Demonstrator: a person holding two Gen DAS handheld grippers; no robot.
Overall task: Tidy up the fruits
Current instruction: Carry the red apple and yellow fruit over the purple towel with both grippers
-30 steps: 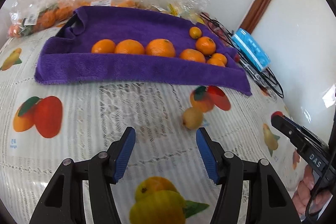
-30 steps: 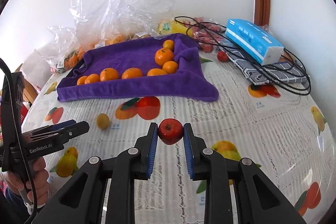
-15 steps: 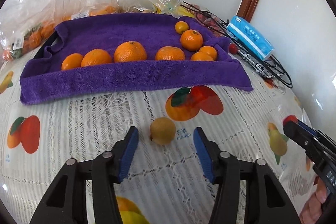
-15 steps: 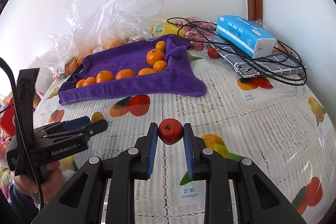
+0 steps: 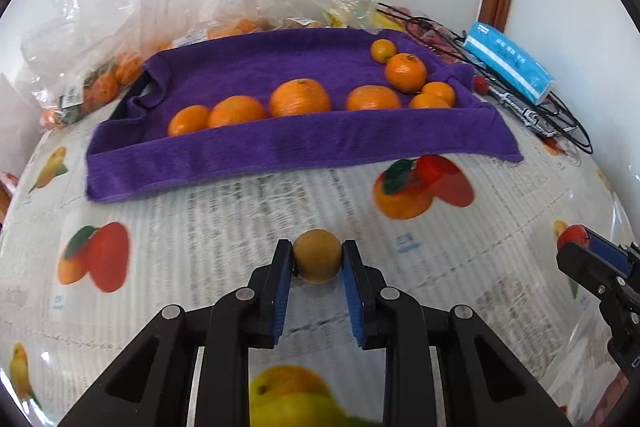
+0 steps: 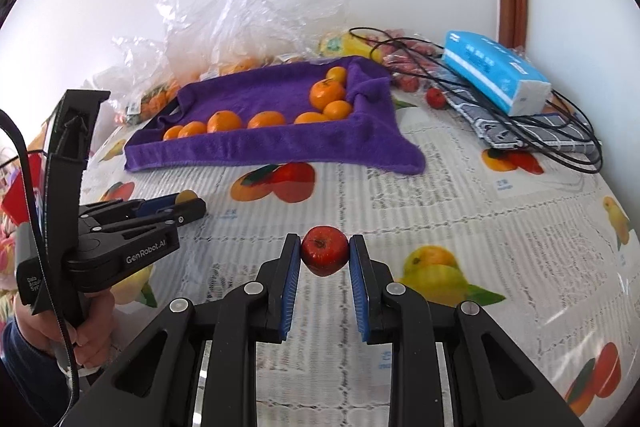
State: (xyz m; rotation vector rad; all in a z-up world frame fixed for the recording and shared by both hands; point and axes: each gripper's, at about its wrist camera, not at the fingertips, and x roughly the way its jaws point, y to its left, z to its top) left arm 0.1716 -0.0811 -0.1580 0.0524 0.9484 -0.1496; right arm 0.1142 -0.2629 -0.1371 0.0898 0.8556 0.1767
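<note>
We pinch a round, matte yellow-brown fruit [image 5: 317,255] in our left gripper [image 5: 316,261]; our right gripper [image 6: 325,259] clamps a glossy red fruit [image 6: 324,255], purple terry towel [image 6: 280,143] at twelve o'clock.

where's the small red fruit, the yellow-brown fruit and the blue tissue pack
small red fruit [image 6: 324,255], right wrist view, middle of its front face
yellow-brown fruit [image 5: 317,256], left wrist view, centre of its skin
blue tissue pack [image 6: 490,69], right wrist view, its long blue side
</note>
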